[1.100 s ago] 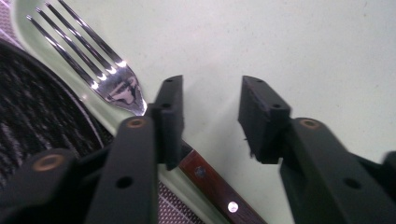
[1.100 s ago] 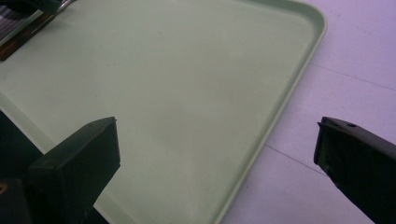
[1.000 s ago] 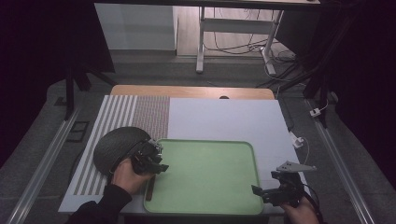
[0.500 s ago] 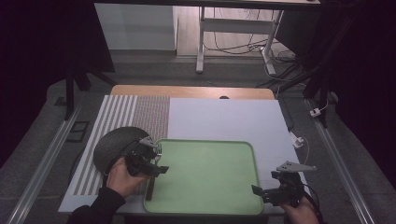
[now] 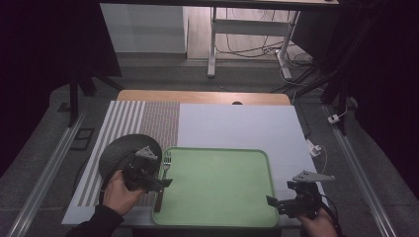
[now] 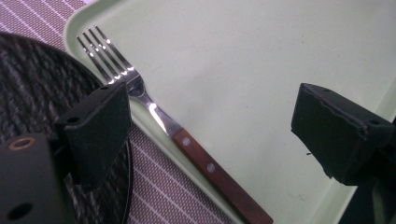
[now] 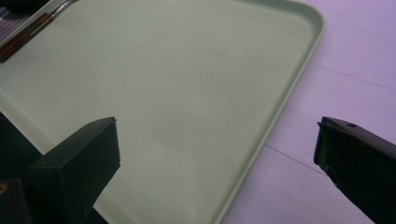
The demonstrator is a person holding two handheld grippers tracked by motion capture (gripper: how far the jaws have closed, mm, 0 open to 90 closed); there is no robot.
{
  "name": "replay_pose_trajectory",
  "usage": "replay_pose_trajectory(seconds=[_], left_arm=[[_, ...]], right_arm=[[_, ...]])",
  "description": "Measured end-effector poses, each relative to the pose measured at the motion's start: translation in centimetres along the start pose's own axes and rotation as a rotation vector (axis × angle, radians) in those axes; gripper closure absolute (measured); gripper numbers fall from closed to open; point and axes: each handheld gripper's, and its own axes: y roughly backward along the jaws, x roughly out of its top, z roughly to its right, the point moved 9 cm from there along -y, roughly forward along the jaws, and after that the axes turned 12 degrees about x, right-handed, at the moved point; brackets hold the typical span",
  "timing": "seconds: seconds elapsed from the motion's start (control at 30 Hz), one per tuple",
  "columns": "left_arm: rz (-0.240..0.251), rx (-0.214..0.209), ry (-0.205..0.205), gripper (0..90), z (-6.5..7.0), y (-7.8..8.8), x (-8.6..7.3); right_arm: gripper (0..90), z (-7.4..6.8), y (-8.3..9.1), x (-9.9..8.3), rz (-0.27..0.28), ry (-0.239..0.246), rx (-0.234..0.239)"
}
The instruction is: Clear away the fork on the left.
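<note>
Left gripper (image 6: pixel 210 121) above fork (image 6: pixel 187 140)

tray (image 5: pixel 217 187): pale green, plain
fork (image 6: pixel 154 114): shiny silver tines and neck, reddish-brown wooden handle with two silver rivets
round mat (image 5: pixel 121 150), left: dark grey, woven texture
placemat (image 5: pixel 148 118), far left: white and brown stripes, then a fine brown weave
table sheet (image 5: pixel 237 123): plain pale lilac-white
table edge (image 5: pixel 202 96), far: light wood
left gripper (image 6: pixel 210 116): black jaws
right gripper (image 7: pixel 215 154): black jaws
</note>
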Motion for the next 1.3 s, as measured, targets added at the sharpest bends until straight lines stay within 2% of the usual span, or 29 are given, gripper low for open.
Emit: replay_pose_trajectory(seconds=[0.7, 1.07, 1.3], left_arm=[[0.126, 0.047, 0.108, 1.7, -1.7, 4.4, -3.4], [0.162, 0.077, 0.167, 0.0, -2.6, 6.1, -5.4], [0.171, 0.101, 0.179, 0.0, -2.9, 6.9, -6.7]], right_arm=[[0.3, 0.0, 0.0, 0.0, -0.002, 0.0, -0.002], [0.3, 0.0, 0.0, 0.0, -0.002, -0.002, -0.002], [0.3, 0.0, 0.0, 0.0, -0.003, -0.001, -0.002]])
